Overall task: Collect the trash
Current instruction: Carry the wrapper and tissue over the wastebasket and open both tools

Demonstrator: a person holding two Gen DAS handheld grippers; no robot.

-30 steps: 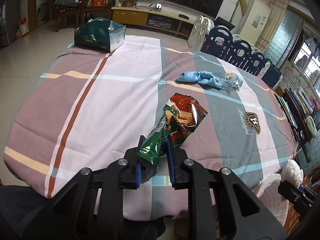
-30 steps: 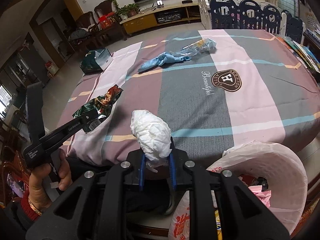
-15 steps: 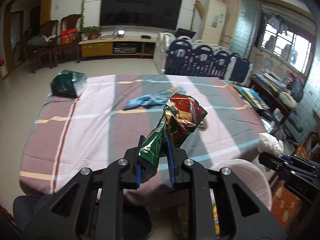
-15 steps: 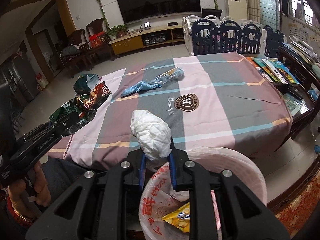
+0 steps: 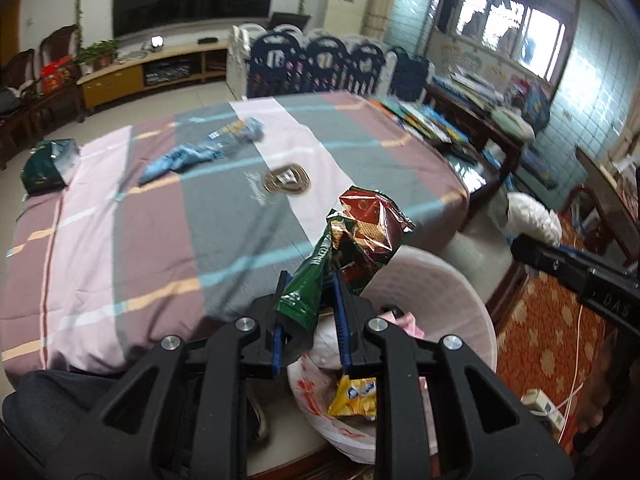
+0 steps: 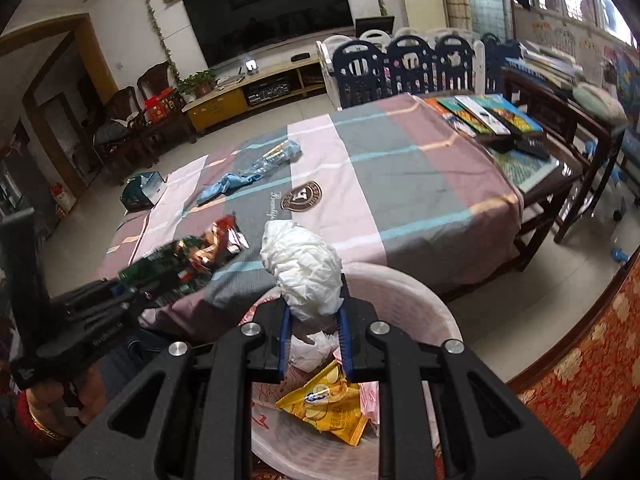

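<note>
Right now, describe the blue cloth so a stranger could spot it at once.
Start at the striped tablecloth. On its far side, toward the TV, lies the blue cloth, a twisted rag touching a clear wrapper. It is the only soft, plain blue thing there.

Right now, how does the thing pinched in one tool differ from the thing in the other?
The left tool pinches a glossy green-and-red snack wrapper, long, flat and printed. The right tool pinches a crumpled white paper wad, plain, matte and rounded. The wrapper sticks out far past its tool; the wad bulges just above its own. Both are clamped tight above the white trash basket.
</note>
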